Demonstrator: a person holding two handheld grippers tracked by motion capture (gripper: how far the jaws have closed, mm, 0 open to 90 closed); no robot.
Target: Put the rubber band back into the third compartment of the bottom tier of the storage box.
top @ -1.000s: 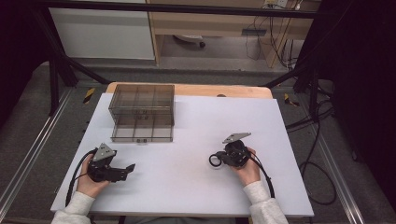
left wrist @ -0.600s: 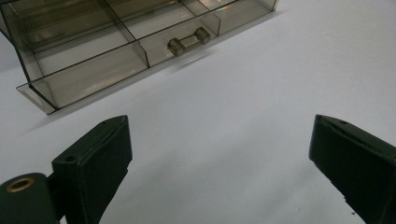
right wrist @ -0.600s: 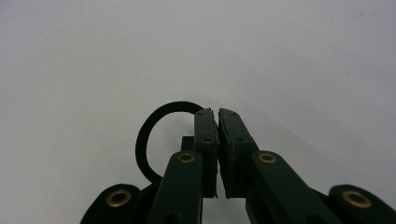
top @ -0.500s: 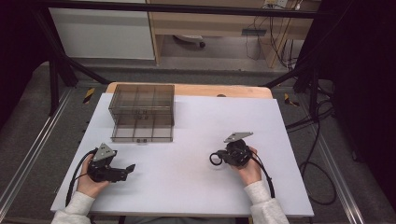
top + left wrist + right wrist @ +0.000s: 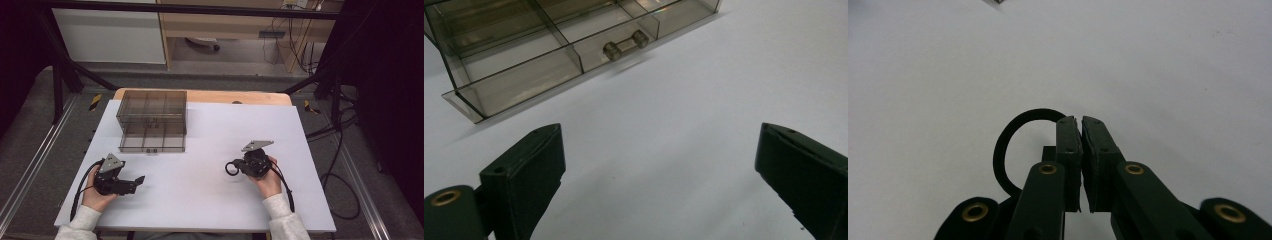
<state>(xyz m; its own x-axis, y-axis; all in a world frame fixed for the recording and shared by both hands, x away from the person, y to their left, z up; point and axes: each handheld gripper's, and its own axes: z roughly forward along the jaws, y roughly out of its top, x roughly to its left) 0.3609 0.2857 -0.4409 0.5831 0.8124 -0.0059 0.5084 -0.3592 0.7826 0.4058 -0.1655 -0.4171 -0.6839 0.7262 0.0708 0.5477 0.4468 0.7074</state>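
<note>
On the white table (image 5: 200,200) my left gripper (image 5: 140,179) lies in a hand at the front left, jaws wide open and nothing between them (image 5: 659,129). Its view looks toward a smoked clear drawer box (image 5: 152,112) whose bottom drawer (image 5: 549,55) is pulled out, with a small bar handle (image 5: 626,45). My right gripper (image 5: 239,166) rests at the front right, pointing left, with its jaws shut (image 5: 1079,120). A black ring (image 5: 1000,150) lies against its left jaw; its right side is hidden behind that jaw, so I cannot tell whether it is pinched. The ring (image 5: 230,168) sits at the jaw tips.
The drawer box stands at the back left of the table, on a wooden edge (image 5: 240,96). Cables (image 5: 345,170) trail over the floor to the right. Black frame posts (image 5: 60,75) stand behind the table.
</note>
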